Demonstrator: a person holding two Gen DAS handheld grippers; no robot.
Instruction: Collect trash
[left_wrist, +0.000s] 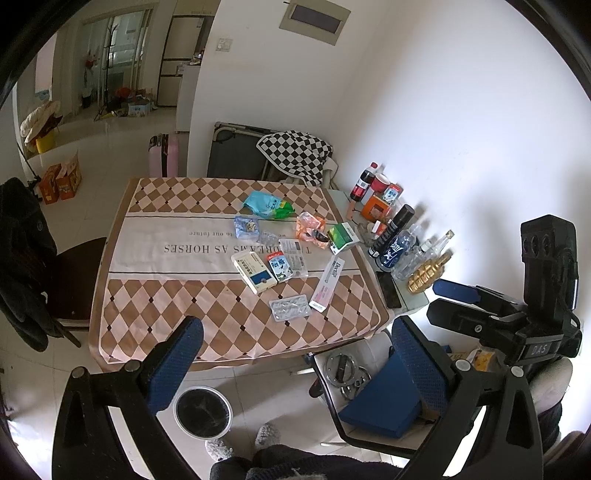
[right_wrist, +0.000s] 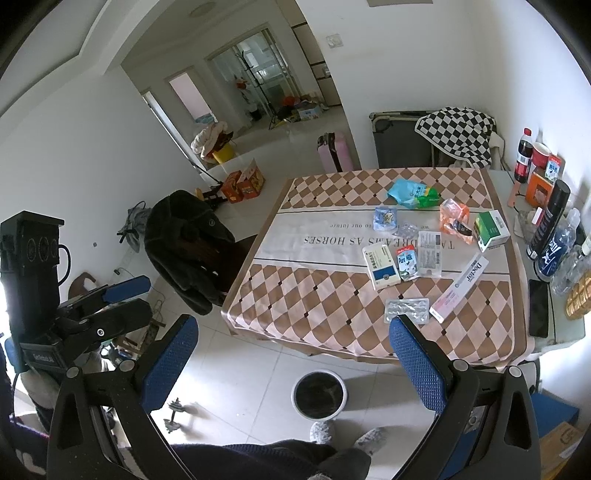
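Brown-and-cream diamond cloth covers the table (left_wrist: 155, 295), which fills the middle of the left wrist view, with pale floor tile around it and a white wall at upper right. A dark chair (right_wrist: 207, 251) draped with a coat stands at the table's left side. On the floor at lower centre, just off the near table edge, sits the round bin (left_wrist: 202, 411). Litter is scattered across the cloth's right half: a teal bag (left_wrist: 267, 205), a green box (left_wrist: 341, 236), and a long toothpaste box (left_wrist: 327, 284) lying diagonally, lower left to upper right. A pill strip (left_wrist: 290, 308) lies nearest the front edge. Both the left gripper (left_wrist: 295, 365) and right gripper (right_wrist: 293, 362) are spread wide, holding nothing, above the floor.
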